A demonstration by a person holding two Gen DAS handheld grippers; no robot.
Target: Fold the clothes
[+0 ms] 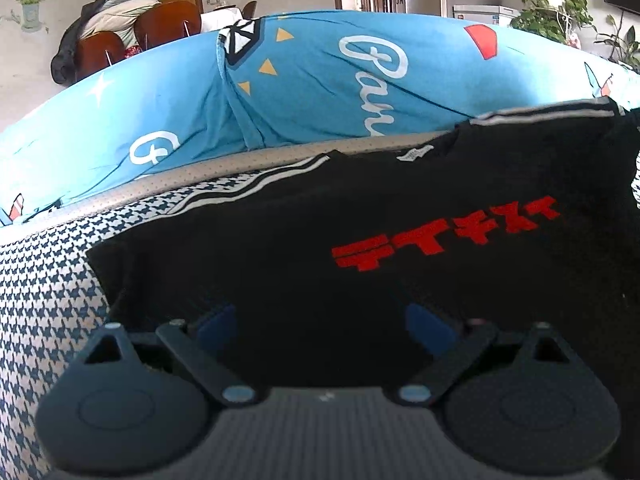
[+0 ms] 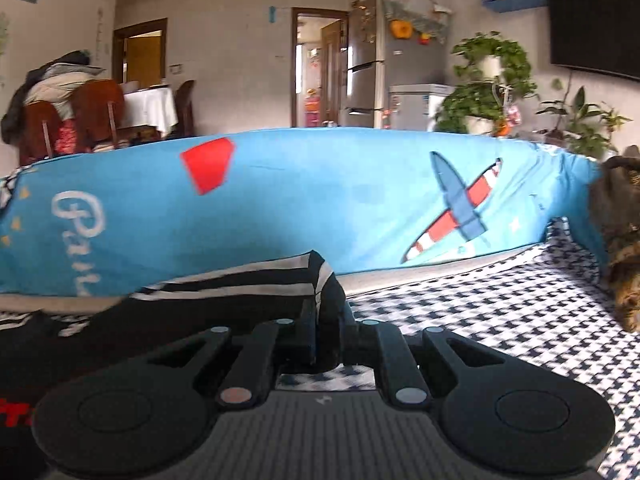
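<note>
My black shirt (image 1: 360, 220) carries red lettering (image 1: 444, 236) and white-striped cuffs; the cover (image 1: 44, 300) beneath is navy-and-white houndstooth; the blue sheet (image 2: 320, 200) behind shows a red-striped plane (image 2: 456, 212).

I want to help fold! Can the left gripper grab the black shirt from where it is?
Probably yes. The left gripper is open right over the black shirt, nothing between them. The right gripper already pinches the striped sleeve.

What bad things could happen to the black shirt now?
The right hand-held gripper pinches only the striped sleeve, so the sleeve could slip out or stretch. The left hand-held gripper stands open over the black shirt, so nothing pins it and the shirt might drag across the checked cover.
</note>
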